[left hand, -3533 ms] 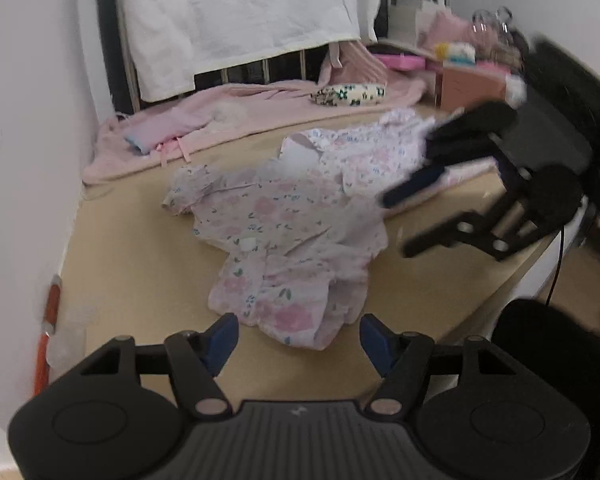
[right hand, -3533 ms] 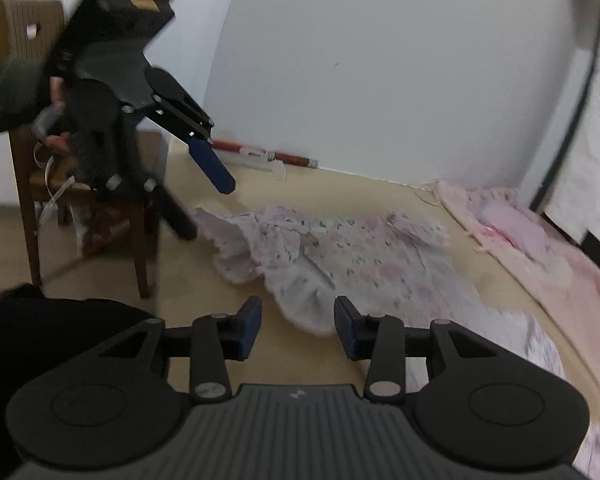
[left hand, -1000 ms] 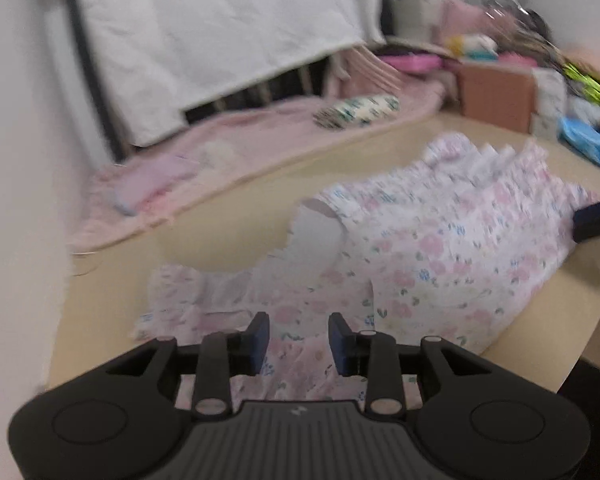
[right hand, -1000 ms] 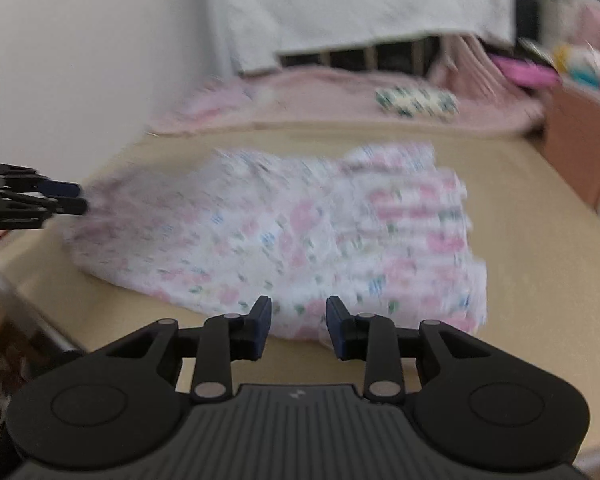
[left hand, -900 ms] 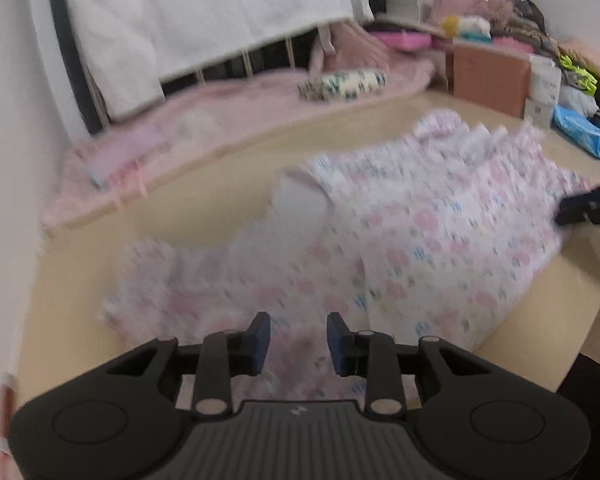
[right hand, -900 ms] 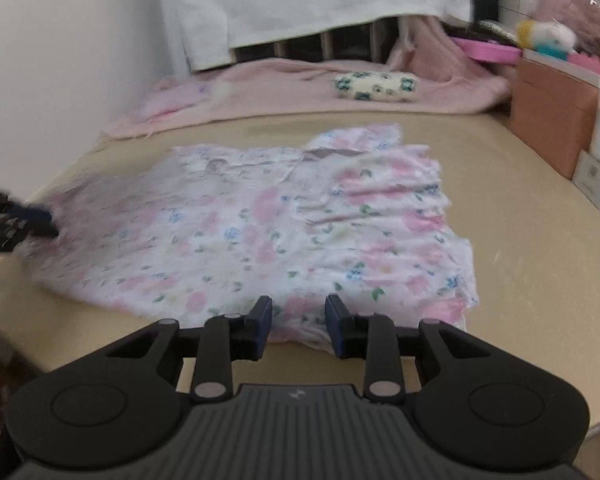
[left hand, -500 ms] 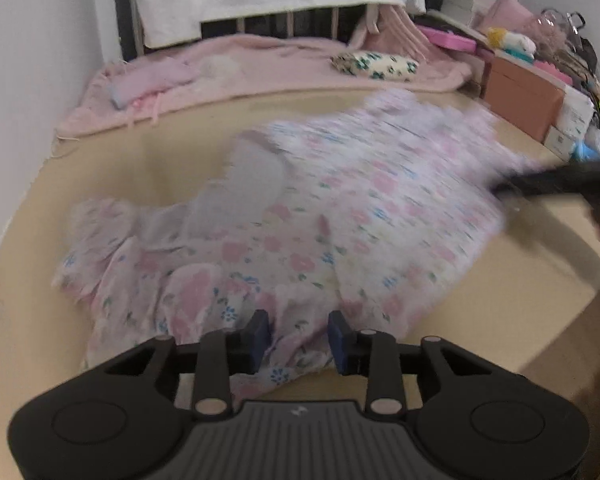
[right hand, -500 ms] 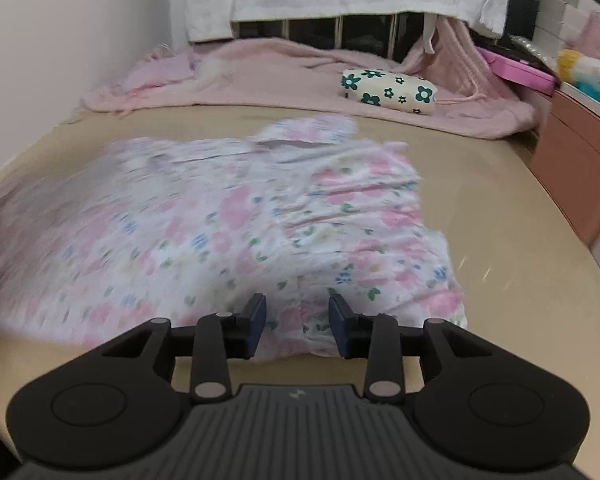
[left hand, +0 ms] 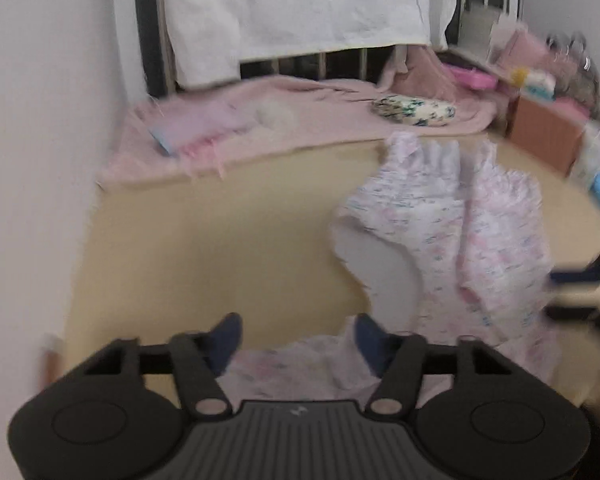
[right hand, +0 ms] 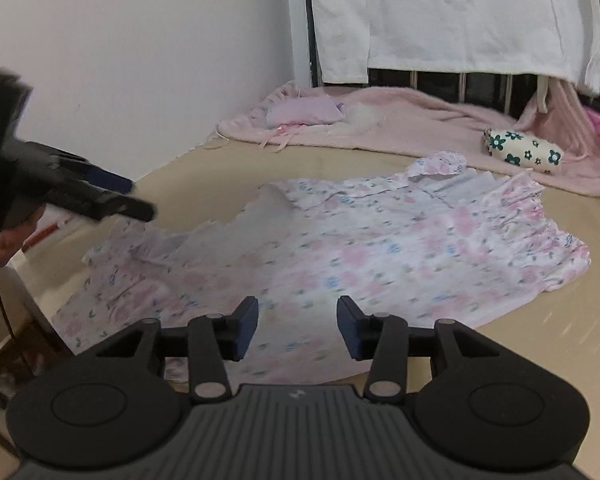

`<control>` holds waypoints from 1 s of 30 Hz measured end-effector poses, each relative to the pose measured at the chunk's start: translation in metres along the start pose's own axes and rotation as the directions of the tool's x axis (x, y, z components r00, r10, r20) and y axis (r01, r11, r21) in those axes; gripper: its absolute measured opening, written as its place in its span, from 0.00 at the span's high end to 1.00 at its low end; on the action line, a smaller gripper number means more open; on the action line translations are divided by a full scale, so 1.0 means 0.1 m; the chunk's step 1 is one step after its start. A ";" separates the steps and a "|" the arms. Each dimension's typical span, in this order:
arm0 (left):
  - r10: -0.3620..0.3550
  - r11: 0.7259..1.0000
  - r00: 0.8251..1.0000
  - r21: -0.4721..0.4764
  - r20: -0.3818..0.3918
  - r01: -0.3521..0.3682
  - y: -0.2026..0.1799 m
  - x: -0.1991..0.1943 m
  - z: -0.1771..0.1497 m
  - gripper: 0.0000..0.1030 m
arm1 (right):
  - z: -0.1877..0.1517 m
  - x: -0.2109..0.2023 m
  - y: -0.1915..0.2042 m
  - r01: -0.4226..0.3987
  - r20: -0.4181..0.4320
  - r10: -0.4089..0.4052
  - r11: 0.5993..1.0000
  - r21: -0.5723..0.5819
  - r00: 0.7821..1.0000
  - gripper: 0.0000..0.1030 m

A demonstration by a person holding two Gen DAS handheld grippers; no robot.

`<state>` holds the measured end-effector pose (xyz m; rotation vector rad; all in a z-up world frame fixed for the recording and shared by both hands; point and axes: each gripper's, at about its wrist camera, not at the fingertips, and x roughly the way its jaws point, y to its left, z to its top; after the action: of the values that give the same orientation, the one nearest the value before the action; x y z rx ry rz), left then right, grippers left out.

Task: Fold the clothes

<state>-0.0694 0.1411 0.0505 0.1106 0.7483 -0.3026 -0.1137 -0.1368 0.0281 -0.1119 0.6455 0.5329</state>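
Floral dress [right hand: 380, 256] spread flat, unfolded, on beige worktop [right hand: 560, 320]; long axis runs 8 to 2 o'clock in right view, gathered end toward 2.
Left gripper [left hand: 298, 340] wide open, empty, above near edge.
Right gripper [right hand: 297, 326] wide open, empty, over hem.
Judged: laying-out stage. Next: pinch edge, fold across.

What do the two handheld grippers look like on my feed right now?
Both match: the left gripper and right gripper have matte black ribbed bodies with round discs on either side, black linkage arms with pale pivot pins, dark blue finger pads, and a small pale logo. No sleeves visible.
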 end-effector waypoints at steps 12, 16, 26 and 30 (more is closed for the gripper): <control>0.012 0.998 0.996 0.063 -0.087 -0.007 -1.11 -0.08 -0.42 0.87 | -0.16 0.02 -0.38 0.160 -0.109 -0.173 0.981 -0.111 0.979 0.92; -0.125 0.992 0.982 -0.021 -0.144 0.123 -1.45 -0.09 -0.22 0.82 | -0.11 -0.01 -0.94 0.292 -0.145 -0.293 0.956 -0.025 0.945 0.66; 0.103 0.995 0.995 -0.002 0.008 -0.103 -1.04 0.80 0.74 0.52 | 0.07 -0.03 -1.24 0.282 -0.125 -0.264 0.946 0.159 0.956 0.63; 0.053 0.997 0.993 -0.058 -0.101 -0.059 -0.91 1.41 0.97 0.60 | -0.01 -0.02 -1.02 0.297 -0.143 -0.279 0.948 0.118 0.949 0.63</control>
<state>0.0632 0.0021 0.0258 0.0896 0.8509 -0.2220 -0.0636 -0.2255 0.0221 -0.1076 0.7711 0.1978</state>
